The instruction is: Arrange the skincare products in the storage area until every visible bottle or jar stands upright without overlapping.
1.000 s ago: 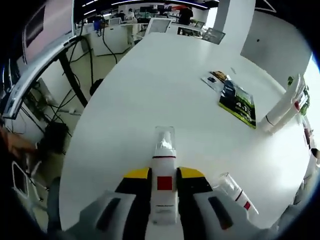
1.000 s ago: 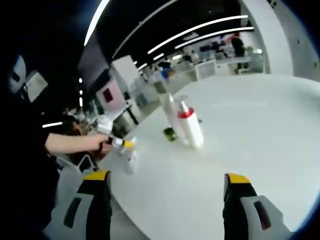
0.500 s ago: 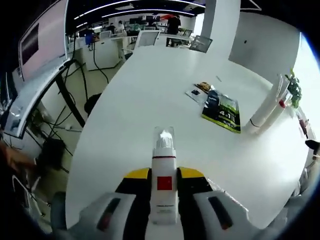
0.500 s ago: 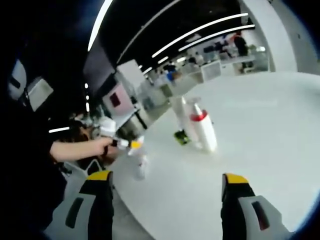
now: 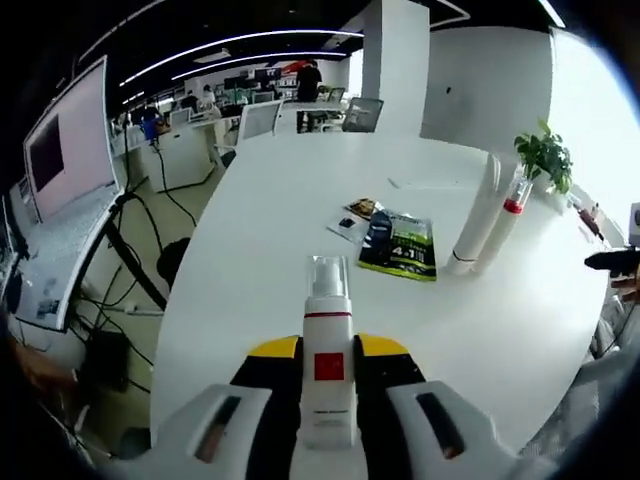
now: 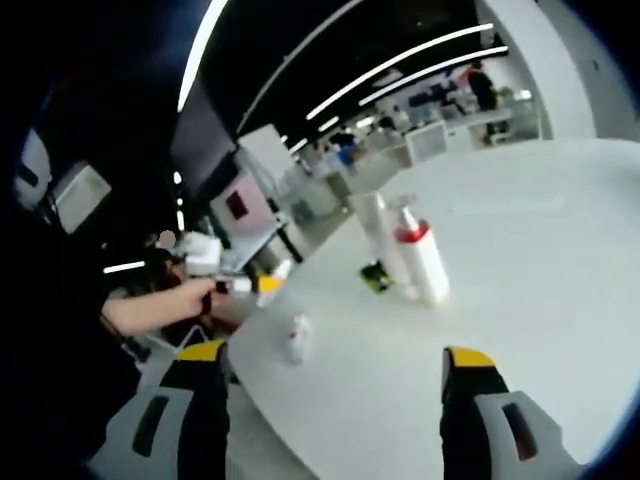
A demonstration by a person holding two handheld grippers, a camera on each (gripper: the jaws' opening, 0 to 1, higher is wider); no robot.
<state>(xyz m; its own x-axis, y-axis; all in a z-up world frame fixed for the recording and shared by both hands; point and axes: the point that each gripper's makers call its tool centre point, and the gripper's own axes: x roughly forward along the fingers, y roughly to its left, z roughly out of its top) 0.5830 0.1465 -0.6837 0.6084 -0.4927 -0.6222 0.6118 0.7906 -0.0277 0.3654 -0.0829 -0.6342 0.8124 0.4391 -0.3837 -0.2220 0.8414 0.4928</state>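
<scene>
While my left gripper (image 5: pixel 328 375) hangs above the near edge of the white desk (image 5: pixel 300 210), its yellow-tipped fingers (image 5: pixel 272 352) are clamped on a white pump bottle (image 5: pixel 328 370); the bottle points forward along the fingers, its clear cap out beyond the tips and a red square on its label between them; past it on the desk lie a dark magazine (image 5: pixel 398 245) and a smaller card (image 5: pixel 352 218) just beside it; further right stand two tall white bottles (image 5: pixel 486 215) close together, one with a red collar, and a potted plant (image 5: pixel 545 158) is beyond them at the far edge.

In the right gripper view my right gripper (image 6: pixel 330 375) has its fingers (image 6: pixel 208 385) spread wide with nothing between them, held over the desk (image 6: pixel 520 260); ahead the two tall bottles (image 6: pixel 410 255) stand upright, touching or nearly so, with a small green thing (image 6: pixel 376 277) at their foot; a small white bottle (image 6: pixel 298 338) is near the desk's left edge, whether standing or tilted I cannot tell; at the left my hand (image 6: pixel 190 298) reaches out level, holding the left gripper (image 6: pixel 258 285) with the pump bottle (image 6: pixel 277 272) above that edge.
</scene>
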